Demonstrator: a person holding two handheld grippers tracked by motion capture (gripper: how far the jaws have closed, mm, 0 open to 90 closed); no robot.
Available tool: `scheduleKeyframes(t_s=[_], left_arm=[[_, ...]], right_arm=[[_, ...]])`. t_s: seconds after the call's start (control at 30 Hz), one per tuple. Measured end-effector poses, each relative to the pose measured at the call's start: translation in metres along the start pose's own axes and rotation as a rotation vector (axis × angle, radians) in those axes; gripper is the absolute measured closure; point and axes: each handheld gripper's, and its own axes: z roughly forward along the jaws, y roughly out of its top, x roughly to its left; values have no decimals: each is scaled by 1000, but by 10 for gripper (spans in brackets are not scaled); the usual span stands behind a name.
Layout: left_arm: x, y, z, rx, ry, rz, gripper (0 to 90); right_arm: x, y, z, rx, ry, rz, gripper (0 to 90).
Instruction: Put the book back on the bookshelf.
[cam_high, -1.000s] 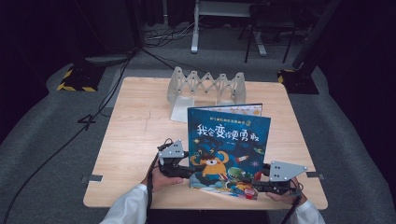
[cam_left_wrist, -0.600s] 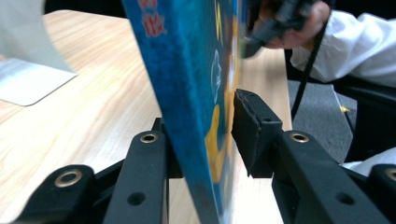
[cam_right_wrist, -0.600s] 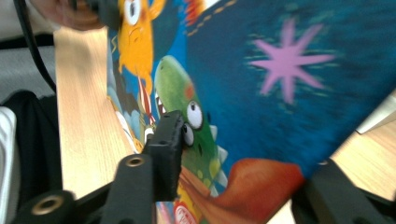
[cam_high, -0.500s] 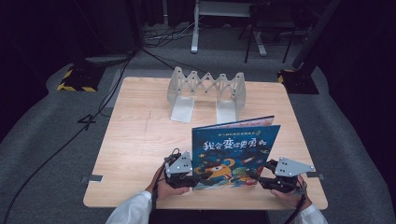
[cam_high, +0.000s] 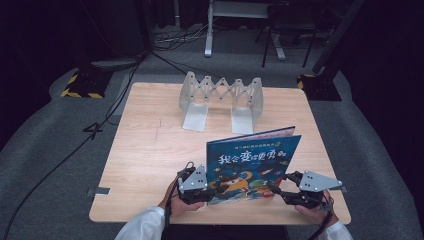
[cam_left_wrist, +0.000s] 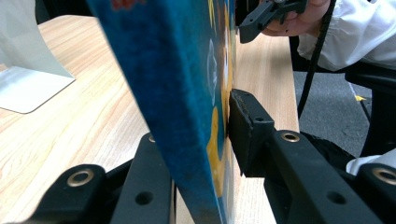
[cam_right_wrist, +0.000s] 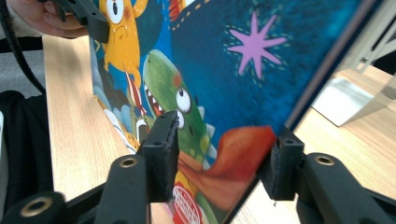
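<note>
Surface: pale wooden top carrying everything described here.
Rack: grey folding book rack with upright dividers, at the far side, well apart from the book.
Book: blue children's picture book with a cartoon cover, tilted up on its lower edge at the near right, between the two tools.
Left tool: jaws have just been closing; both pads press on the book's left edge, one on each cover.
Right tool: jaws have just been opening; the book's lower right corner sits between the pads, which look slack rather than clamped.
Step in hand: probably raising the book upright before racking it; the right tool seems to be regripping.
Next move: the right tool should close firmly, then both carry the book towards a slot.
Hard to make out: the book's back cover and which slot is meant.
</note>
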Motion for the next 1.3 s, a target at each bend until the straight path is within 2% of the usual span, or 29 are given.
scheduleKeyframes(t_s=[0.1, 0.37, 0.43, 0.5, 0.53, 0.6, 0.67, 0.77, 0.83, 0.9, 0.97, 1.0, 1.07, 1.13, 1.2, 1.23, 1.3], left_arm=[[1, 0, 1, -11, 0, 1, 748], [1, 1, 4, -32, -4, 4, 812], [1, 1, 5, -31, -4, 16, 825], [2, 2, 5, -31, -2, 9, 825], [2, 2, 5, -31, -2, 9, 825], [4, 1, 5, -37, -3, -5, 824], [5, 0, 5, -41, -6, -18, 824], [6, 1, 5, -42, -3, -9, 824], [5, 1, 5, -43, 4, -6, 824], [5, 2, 5, -48, 7, -14, 824], [6, 3, 4, -58, 9, -18, 822], [6, 3, 4, -60, 11, -15, 822], [6, 5, 2, -63, 19, -6, 820], [6, 7, 1, -88, 17, -15, 811], [7, 10, -1, -104, 19, -21, 802], [8, 10, -1, -104, 24, -9, 802], [7, 12, -2, -108, 28, -8, 800]], right_arm=[[-4, -1, -4, -4, -25, 13, 509], [-10, -1, -9, -31, -54, 43, 452], [-16, 0, -14, -57, -88, 80, 413], [-21, 2, -16, -89, -89, 111, 404], [-21, 2, -16, -89, -89, 111, 404], [-26, 7, -10, -88, -97, 121, 366], [-29, 9, -4, -80, -85, 127, 363], [-32, 9, 5, -72, -71, 140, 374], [-32, 9, 13, -50, -37, 136, 380], [-29, 9, 21, -21, -18, 111, 445], [-25, 9, 26, 4, -40, 81, 419], [-24, 10, 27, 7, -46, 81, 424], [-26, 10, 26, 8, -32, 90, 440], [-27, 10, 27, 3, -21, 94, 452], [-26, 10, 27, 1, -18, 86, 473], [-25, 10, 27, 3, -20, 77, 474], [-24, 11, 28, 6, -25, 73, 474]])
